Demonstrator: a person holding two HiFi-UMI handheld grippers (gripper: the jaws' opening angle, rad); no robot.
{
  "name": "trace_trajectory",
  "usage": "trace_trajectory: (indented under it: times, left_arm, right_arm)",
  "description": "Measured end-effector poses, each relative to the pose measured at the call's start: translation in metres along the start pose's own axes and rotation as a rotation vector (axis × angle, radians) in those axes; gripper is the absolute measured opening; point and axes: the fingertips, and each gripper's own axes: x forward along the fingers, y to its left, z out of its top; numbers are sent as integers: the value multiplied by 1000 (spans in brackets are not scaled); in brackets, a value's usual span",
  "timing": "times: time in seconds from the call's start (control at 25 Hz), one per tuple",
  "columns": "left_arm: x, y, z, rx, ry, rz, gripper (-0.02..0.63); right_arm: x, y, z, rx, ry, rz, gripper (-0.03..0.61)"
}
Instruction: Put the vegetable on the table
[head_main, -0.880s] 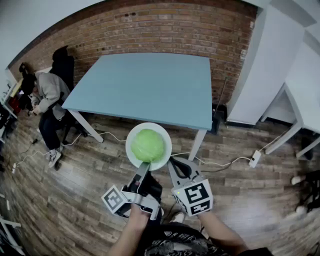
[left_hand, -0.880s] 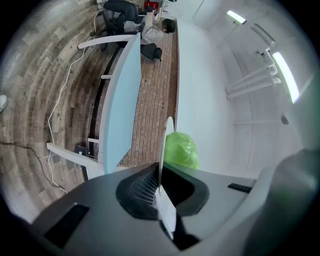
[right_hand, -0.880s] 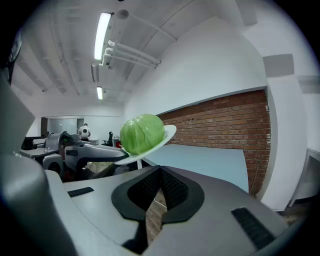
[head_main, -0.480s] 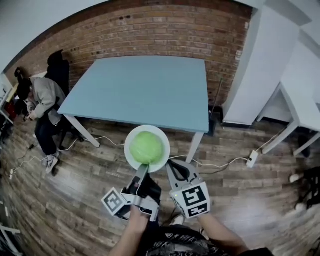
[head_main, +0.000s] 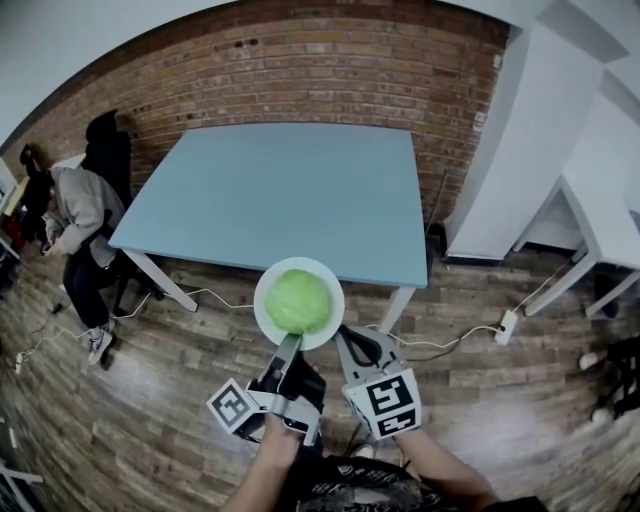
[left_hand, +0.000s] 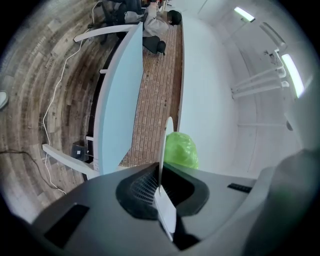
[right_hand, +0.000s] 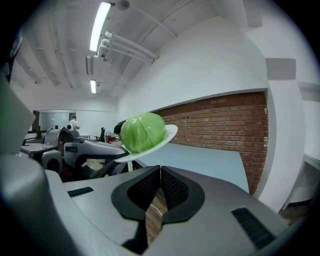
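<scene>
A round green cabbage (head_main: 297, 301) rests on a white plate (head_main: 268, 318), held in the air just before the near edge of the blue table (head_main: 290, 185). My left gripper (head_main: 289, 346) is shut on the plate's near rim. In the left gripper view the plate (left_hand: 164, 145) stands edge-on between the jaws, with the cabbage (left_hand: 181, 150) to its right. My right gripper (head_main: 352, 338) is shut and holds nothing, just right of the plate. From the right gripper (right_hand: 159, 172) view, the cabbage (right_hand: 142, 131) and plate (right_hand: 169, 135) float up left, over the table (right_hand: 210, 157).
A person (head_main: 75, 215) sits at the table's left end beside a dark chair (head_main: 105, 140). White desks (head_main: 600, 220) stand to the right. A brick wall (head_main: 300, 70) runs behind the table. Cables and a power strip (head_main: 507, 327) lie on the wooden floor.
The plate with the cabbage has come forward to the table's near edge, still in the left gripper. The right gripper has kept alongside, shut.
</scene>
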Motion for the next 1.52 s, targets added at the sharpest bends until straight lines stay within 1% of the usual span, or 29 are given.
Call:
trace_trajectory:
  times: [0.2,0.44,0.68,0.88,1.08,1.2,1.52]
  left_arm:
    - [12,9,26,-6,-8,12,9]
    - [31,6,60,-13,-18,15,9]
    - [46,2,100,-8,-13,20,9]
    - [59,3,131,-10,6,32,9]
    - [68,3,166,-14,22,38,9]
    - [79,6,182,-28,40,38,9]
    - [102,9,195,-46,111,40,9]
  right_arm:
    - [33,-1,1,-9,17,18,9]
    - [70,-1,15,-12,18,20,9]
    - [108,4,28,-18,25,24,9]
    - [140,11,30,-11,45,28,9]
    - [168,11,36,12,68,-17,9]
    - [179,7,38,-1,71,-43,9]
    - [194,-1,43,-3,76,-111,9]
